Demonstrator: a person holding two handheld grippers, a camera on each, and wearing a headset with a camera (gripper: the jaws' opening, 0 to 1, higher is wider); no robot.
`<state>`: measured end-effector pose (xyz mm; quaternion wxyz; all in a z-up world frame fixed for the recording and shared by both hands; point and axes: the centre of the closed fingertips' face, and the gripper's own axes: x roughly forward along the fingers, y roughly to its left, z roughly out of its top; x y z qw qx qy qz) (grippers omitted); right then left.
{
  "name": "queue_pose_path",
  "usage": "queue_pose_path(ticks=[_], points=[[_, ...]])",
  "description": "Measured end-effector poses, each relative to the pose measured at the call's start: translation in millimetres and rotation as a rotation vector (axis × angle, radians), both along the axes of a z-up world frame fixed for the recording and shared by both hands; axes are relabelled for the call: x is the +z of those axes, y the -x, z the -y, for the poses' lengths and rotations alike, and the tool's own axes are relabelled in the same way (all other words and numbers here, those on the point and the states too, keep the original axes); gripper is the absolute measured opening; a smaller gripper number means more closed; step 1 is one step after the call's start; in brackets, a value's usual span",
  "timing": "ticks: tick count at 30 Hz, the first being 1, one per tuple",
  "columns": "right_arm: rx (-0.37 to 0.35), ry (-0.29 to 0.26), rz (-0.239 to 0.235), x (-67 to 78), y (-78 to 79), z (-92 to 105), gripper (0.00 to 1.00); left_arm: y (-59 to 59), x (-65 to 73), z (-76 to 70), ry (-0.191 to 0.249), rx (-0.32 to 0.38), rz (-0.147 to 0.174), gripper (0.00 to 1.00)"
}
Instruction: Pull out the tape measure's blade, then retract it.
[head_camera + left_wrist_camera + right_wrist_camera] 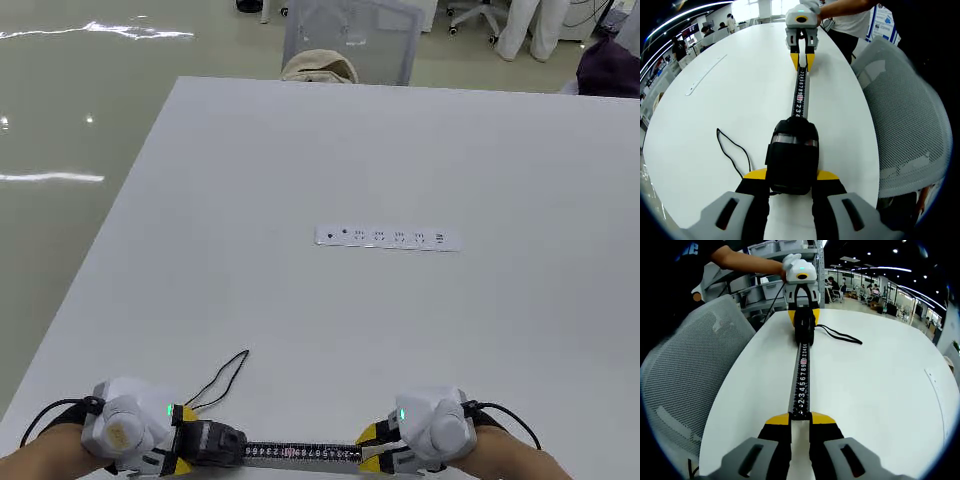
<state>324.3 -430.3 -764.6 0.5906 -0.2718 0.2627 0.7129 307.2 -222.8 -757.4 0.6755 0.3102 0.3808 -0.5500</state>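
Observation:
The black tape measure case point(212, 443) point(792, 155) sits at the table's near edge, and my left gripper point(180, 440) point(790, 181) is shut on it. Its blade point(303, 453) point(800, 92) point(801, 382), printed with numbers, stretches flat over the table to my right gripper point(372, 447) point(800, 419), which is shut on the blade's tip. A thin black wrist cord point(222, 378) point(732, 152) point(840, 335) trails from the case. In the right gripper view the case point(804, 329) shows at the far end of the blade.
A white power strip point(387, 238) point(705, 75) lies mid-table. A grey mesh chair point(352, 38) stands past the far edge, and another mesh chair point(902, 115) point(690, 365) is close behind the near edge. The table point(330, 160) is white.

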Motion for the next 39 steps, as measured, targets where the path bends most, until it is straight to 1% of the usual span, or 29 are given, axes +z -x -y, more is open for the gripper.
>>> queue_pose_path(ticks=[8,24,39], points=[[0.003,0.000,0.001,0.5,0.1,1.9,0.10,-0.2,-0.2,-0.3,-0.001,0.001,0.000,0.28],[0.004,0.008,0.001,-0.2,-1.6,11.8,0.10,0.1,1.5,0.6,-0.003,-0.001,0.000,0.28],[0.003,0.014,0.002,-0.7,-2.7,20.1,0.10,-0.2,-1.1,0.5,-0.006,0.000,-0.001,0.28]])
